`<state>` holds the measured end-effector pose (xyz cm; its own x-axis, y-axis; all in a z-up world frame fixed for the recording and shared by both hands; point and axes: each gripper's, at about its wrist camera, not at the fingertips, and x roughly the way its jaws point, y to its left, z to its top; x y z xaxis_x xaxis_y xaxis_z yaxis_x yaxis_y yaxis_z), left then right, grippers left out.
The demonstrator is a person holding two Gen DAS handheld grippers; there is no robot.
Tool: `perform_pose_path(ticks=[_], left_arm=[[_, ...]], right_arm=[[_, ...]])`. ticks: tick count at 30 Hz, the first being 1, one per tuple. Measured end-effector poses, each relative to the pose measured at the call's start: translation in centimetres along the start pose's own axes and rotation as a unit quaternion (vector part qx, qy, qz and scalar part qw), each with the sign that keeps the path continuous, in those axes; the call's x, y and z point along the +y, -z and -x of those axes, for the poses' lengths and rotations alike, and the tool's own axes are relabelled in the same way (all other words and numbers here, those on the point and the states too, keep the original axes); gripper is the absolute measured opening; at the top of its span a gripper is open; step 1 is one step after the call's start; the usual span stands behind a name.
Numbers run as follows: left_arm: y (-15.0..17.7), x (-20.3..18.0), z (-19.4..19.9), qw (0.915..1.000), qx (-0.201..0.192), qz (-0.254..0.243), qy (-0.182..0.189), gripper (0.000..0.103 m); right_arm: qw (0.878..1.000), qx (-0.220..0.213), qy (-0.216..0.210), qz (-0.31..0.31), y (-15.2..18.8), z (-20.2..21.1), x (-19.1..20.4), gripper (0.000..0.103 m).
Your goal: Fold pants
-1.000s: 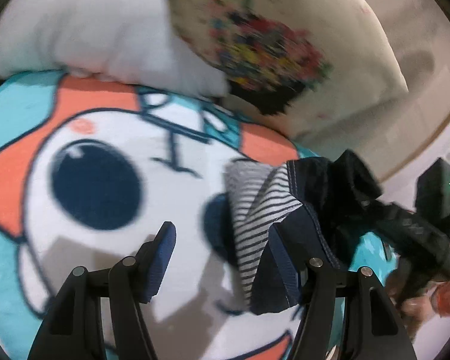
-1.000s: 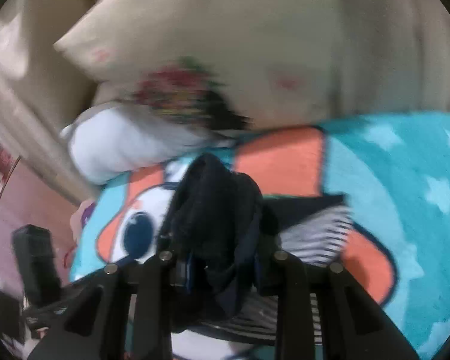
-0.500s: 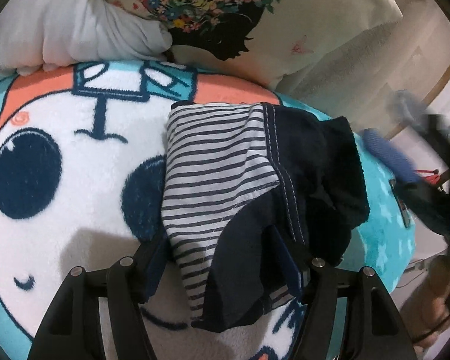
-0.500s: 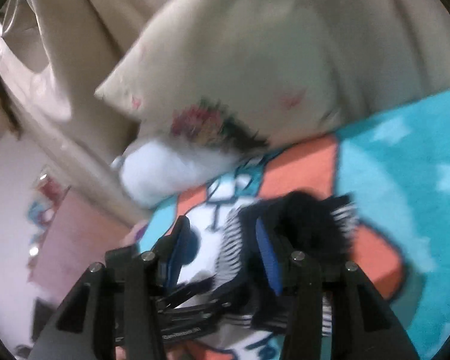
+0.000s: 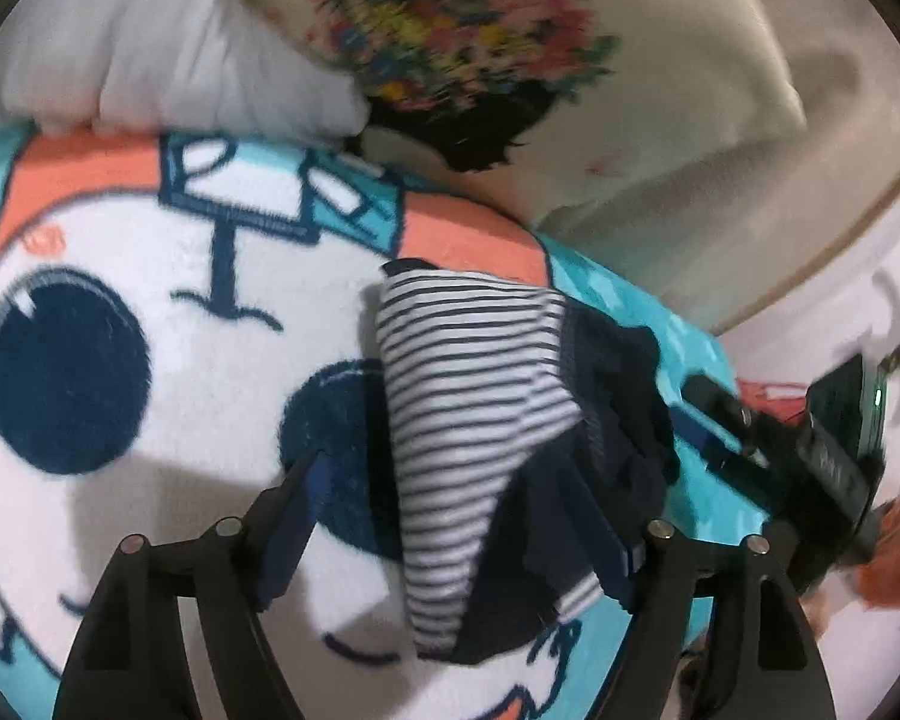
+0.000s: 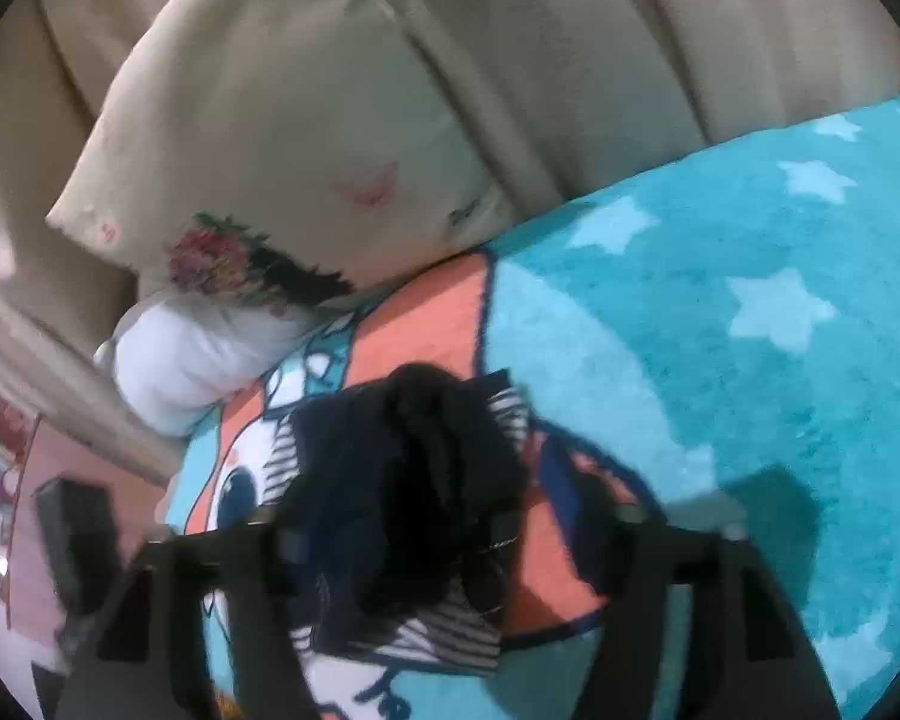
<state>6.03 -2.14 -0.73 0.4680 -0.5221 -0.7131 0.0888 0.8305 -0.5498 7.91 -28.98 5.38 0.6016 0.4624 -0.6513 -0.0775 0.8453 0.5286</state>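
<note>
The pants [image 5: 480,420] are a small bundle, navy outside with a white and navy striped lining, lying on a teal, orange and white cartoon blanket [image 5: 150,312]. My left gripper [image 5: 456,516] is open, its fingers either side of the bundle's near end. In the right wrist view the pants [image 6: 414,480] lie between the fingers of my right gripper [image 6: 432,540], which is open and blurred. The right gripper also shows in the left wrist view [image 5: 780,450], at the bundle's right side.
A white pillow [image 5: 150,48] and a cream pillow with a floral print [image 5: 510,48] lie at the blanket's far edge against a beige padded headboard [image 6: 630,30]. The bed edge drops off to a pink floor [image 6: 24,510] on the left of the right wrist view.
The right gripper released the pants and came back down around the bundle, jaws wider. The left gripper stays open around the near end; the bundle has settled onto the blanket.
</note>
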Motion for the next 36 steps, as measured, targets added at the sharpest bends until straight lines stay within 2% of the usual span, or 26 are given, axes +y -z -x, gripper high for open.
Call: perform_pose_path(ticks=[3,5,7,8,9,10,11,13,16,18,21,22,23,25,26,29,32,34,36], left_arm=[[-0.9,1.3,-1.8,0.9990,0.022,0.019,0.034,0.088],[-1.3,0.6,-1.9,0.9991,0.009,0.010,0.041,0.095],[-1.4,-0.8,-2.8,0.9972,0.024,-0.007,0.071,0.094],[-1.3,-1.7,-3.5,0.9960,0.037,-0.021,0.079,0.086],[-1.1,-2.5,-3.9,0.9963,0.043,-0.035,0.067,0.075],[-0.9,-3.3,-4.0,0.9967,0.044,-0.052,0.044,0.059],[-0.7,-3.8,-3.9,0.9968,0.037,-0.064,0.030,0.057],[-0.8,-4.5,-2.6,0.9967,0.018,-0.075,0.026,0.053],[-2.1,-4.5,-0.4,0.9971,-0.003,-0.069,0.032,0.053],[-2.9,-4.2,1.0,0.9970,-0.026,-0.072,0.015,0.054],[-3.5,-2.5,2.5,0.9965,-0.044,-0.068,-0.023,0.063],[-3.5,-1.8,2.4,0.9965,-0.043,-0.060,-0.039,0.067],[-3.5,-0.8,2.2,0.9962,-0.038,-0.048,-0.062,0.067],[-3.2,0.9,2.1,0.9953,-0.027,-0.036,-0.086,0.067],[-3.1,1.6,2.5,0.9954,-0.027,-0.029,-0.087,0.067],[-2.3,3.2,5.0,0.9964,-0.046,-0.003,-0.072,0.067],[-1.7,3.2,6.0,0.9956,-0.073,0.011,-0.059,0.067],[-1.1,2.4,5.2,0.9965,-0.072,0.011,-0.040,0.070],[-0.4,1.9,3.4,0.9980,-0.056,0.007,-0.028,0.073]], right_arm=[[0.999,0.031,0.008,0.007,0.6,-1.2,-0.2,0.070],[0.999,0.050,0.005,-0.001,1.3,-2.3,-0.6,0.070],[0.998,0.068,-0.003,-0.005,1.7,-3.5,-0.9,0.070],[0.998,0.062,-0.008,-0.001,1.9,-3.7,-0.8,0.068],[0.998,0.054,-0.011,0.004,1.9,-3.7,-0.5,0.062],[0.998,0.062,-0.024,-0.001,2.0,-3.9,-0.3,0.044],[0.998,0.062,-0.026,-0.002,1.9,-3.8,0.0,0.037],[0.998,0.058,-0.030,0.008,1.8,-3.4,1.0,0.030],[0.997,0.047,-0.057,0.024,1.3,-2.3,3.3,0.030],[0.996,0.045,-0.074,0.033,0.9,-2.1,4.6,0.030],[0.994,0.046,-0.089,0.046,0.9,-3.1,6.4,0.030],[0.994,0.055,-0.087,0.044,1.2,-4.2,6.7,0.032],[0.994,0.065,-0.078,0.044,1.5,-5.3,6.7,0.034],[0.995,0.079,-0.018,0.055,2.3,-7.3,6.5,0.038],[0.995,0.083,0.008,0.059,2.6,-7.8,6.2,0.042],[0.997,0.074,-0.006,0.036,2.4,-6.1,5.5,0.046],[0.998,0.019,-0.011,0.053,1.4,-2.2,6.5,0.046],[0.997,-0.008,-0.045,0.059,0.9,-0.5,7.6,0.046],[0.993,-0.002,-0.107,0.051,0.5,-0.4,8.2,0.048]])
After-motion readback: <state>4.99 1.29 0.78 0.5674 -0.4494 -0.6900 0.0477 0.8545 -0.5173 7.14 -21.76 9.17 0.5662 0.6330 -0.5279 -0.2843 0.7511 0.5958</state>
